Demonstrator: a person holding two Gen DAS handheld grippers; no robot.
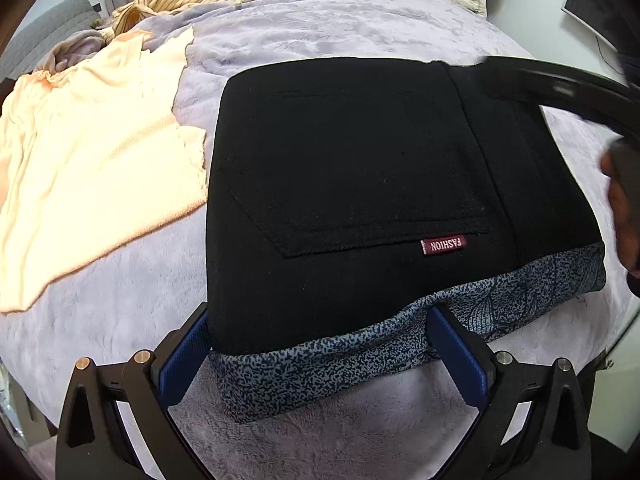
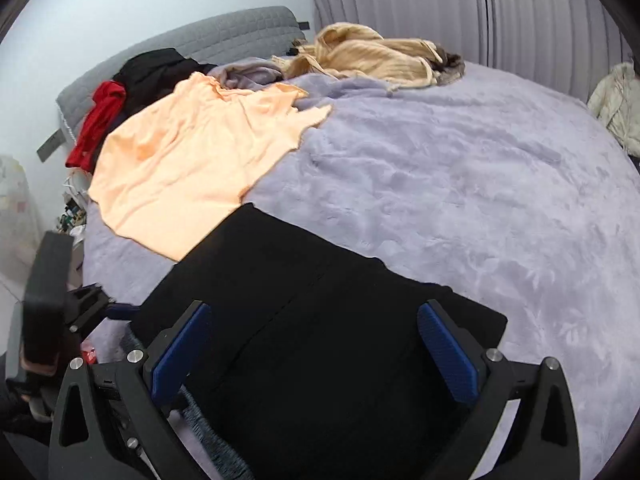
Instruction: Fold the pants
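The black pants [image 1: 340,168] lie folded into a thick rectangle on the lilac blanket [image 1: 360,20]. A back pocket and a red FASHION tag [image 1: 443,245] face up. A speckled grey-blue band [image 1: 360,364] runs along the near edge. My left gripper [image 1: 324,354] is open and straddles that near edge at the pants' left corner. My right gripper [image 2: 314,352] is open too, low over the black pants [image 2: 320,280] with fabric between its spread fingers but nothing pinched. A blurred hand [image 1: 622,208] shows at the right edge of the left wrist view.
A peach garment [image 1: 92,168] lies flat just left of the pants, touching their corner. At the bed's far side sit a tan striped garment [image 2: 360,54], a red garment [image 2: 100,120], dark clothes, a grey headboard [image 2: 224,36] and a cream jacket [image 2: 616,100]. Bare blanket [image 2: 480,184] stretches to the right.
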